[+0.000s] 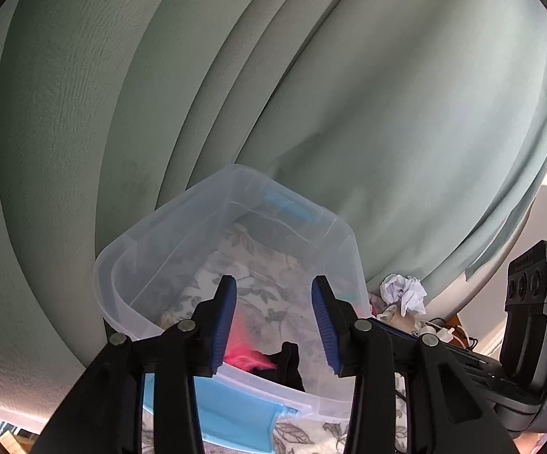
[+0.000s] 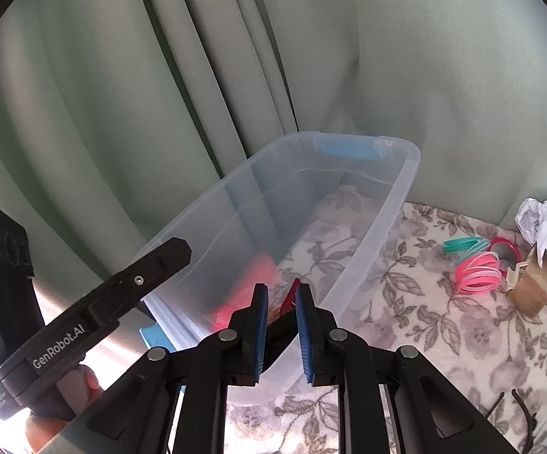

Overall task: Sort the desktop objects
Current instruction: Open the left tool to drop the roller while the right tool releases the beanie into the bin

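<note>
My left gripper (image 1: 273,321) hangs with its blue pads wide apart and nothing between them, poised over the near end of the clear plastic bin (image 1: 182,227). My right gripper (image 2: 281,329) is narrowed to a slim gap just above the bin's near rim; a dark comb-like piece (image 2: 284,321) sits in that gap, though I cannot tell whether the pads actually press it. Inside the bin lie a red blurred item (image 2: 258,276) and something black (image 1: 292,363) (too indistinct to name). The bin stands on a floral cloth (image 2: 443,325) in front of a green curtain (image 1: 387,113). On the cloth to my right wait pink rings (image 2: 477,272), teal rings (image 2: 462,244), a tape roll (image 2: 534,283) and crumpled paper (image 2: 544,223).
</note>
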The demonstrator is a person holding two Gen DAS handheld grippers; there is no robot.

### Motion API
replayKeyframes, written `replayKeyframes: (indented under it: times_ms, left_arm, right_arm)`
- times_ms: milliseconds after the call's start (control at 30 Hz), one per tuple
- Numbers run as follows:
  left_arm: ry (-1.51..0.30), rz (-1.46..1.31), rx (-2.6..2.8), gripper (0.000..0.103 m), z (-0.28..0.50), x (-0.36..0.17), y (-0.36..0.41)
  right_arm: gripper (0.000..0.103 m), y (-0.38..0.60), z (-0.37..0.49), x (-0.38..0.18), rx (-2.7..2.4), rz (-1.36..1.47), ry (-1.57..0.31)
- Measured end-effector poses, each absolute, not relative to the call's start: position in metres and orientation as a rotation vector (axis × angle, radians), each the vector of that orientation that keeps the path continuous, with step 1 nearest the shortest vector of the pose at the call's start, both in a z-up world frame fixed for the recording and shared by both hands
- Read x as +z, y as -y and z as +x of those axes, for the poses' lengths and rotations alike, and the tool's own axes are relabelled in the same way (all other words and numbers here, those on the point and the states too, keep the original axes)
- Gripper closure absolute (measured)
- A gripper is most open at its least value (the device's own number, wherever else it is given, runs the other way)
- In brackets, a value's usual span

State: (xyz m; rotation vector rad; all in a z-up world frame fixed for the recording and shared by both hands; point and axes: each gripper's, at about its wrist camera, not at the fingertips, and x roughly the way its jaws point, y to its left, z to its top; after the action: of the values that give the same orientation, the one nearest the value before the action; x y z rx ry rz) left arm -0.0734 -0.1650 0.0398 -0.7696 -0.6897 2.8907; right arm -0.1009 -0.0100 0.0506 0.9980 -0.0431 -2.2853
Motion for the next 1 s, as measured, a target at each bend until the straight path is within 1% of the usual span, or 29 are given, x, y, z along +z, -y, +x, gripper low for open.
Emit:
replayKeyframes:
  times_ms: [100, 133, 167, 300, 367, 433, 467, 533, 567, 600, 700, 733, 800, 1000]
  left_arm:
    - [0.678, -0.769, 2.89, 0.06, -0.07, 0.041, 0.166]
    - [0.673, -0.769, 2.892, 0.058, -0.069, 0.041, 0.166]
    - [0.667, -0.77, 2.893, 0.054, -0.067, 0.041, 0.166]
    - [0.657, -0.77, 2.894, 0.045, -0.052, 0.048, 0.169]
    - [0.654, -0.771, 2.897, 0.038, -0.05, 0.05, 0.168]
    - [0.65, -0.772, 2.9, 0.037, -0.047, 0.051, 0.167]
    - [0.646, -0.772, 2.902, 0.035, -0.046, 0.052, 0.167]
    - [0.637, -0.773, 2.913, 0.03, -0.044, 0.054, 0.164]
    - [0.635, -0.771, 2.915, 0.029, -0.043, 0.054, 0.164]
    - [0.633, -0.772, 2.916, 0.029, -0.042, 0.055, 0.163]
    - [0.625, -0.78, 2.925, 0.027, -0.039, 0.056, 0.159]
    - [0.621, -0.782, 2.928, 0.026, -0.039, 0.057, 0.157]
    - [0.62, -0.785, 2.927, 0.025, -0.037, 0.057, 0.155]
    - [0.607, -0.799, 2.927, 0.022, -0.033, 0.059, 0.148]
  right_arm:
    - [0.085, 0.008, -0.099, 0.052, -2.286, 0.995, 0.044]
    - [0.085, 0.008, -0.098, 0.052, -2.286, 0.994, 0.045]
    - [0.085, 0.007, -0.097, 0.053, -2.286, 0.993, 0.045]
    - [0.085, 0.005, -0.094, 0.055, -2.287, 0.988, 0.047]
    - [0.085, 0.004, -0.092, 0.055, -2.288, 0.986, 0.048]
    - [0.083, 0.002, -0.091, 0.056, -2.289, 0.984, 0.05]
    - [0.083, 0.0, -0.09, 0.057, -2.292, 0.982, 0.054]
    - [0.076, -0.004, -0.088, 0.057, -2.297, 0.98, 0.062]
    - [0.074, -0.006, -0.087, 0.058, -2.3, 0.978, 0.066]
    - [0.071, -0.008, -0.086, 0.058, -2.303, 0.977, 0.07]
    - [0.054, -0.014, -0.083, 0.059, -2.31, 0.972, 0.082]
    - [0.051, -0.016, -0.082, 0.06, -2.313, 0.971, 0.086]
    - [0.049, -0.021, -0.08, 0.06, -2.318, 0.968, 0.094]
    - [0.037, -0.035, -0.075, 0.061, -2.332, 0.963, 0.122]
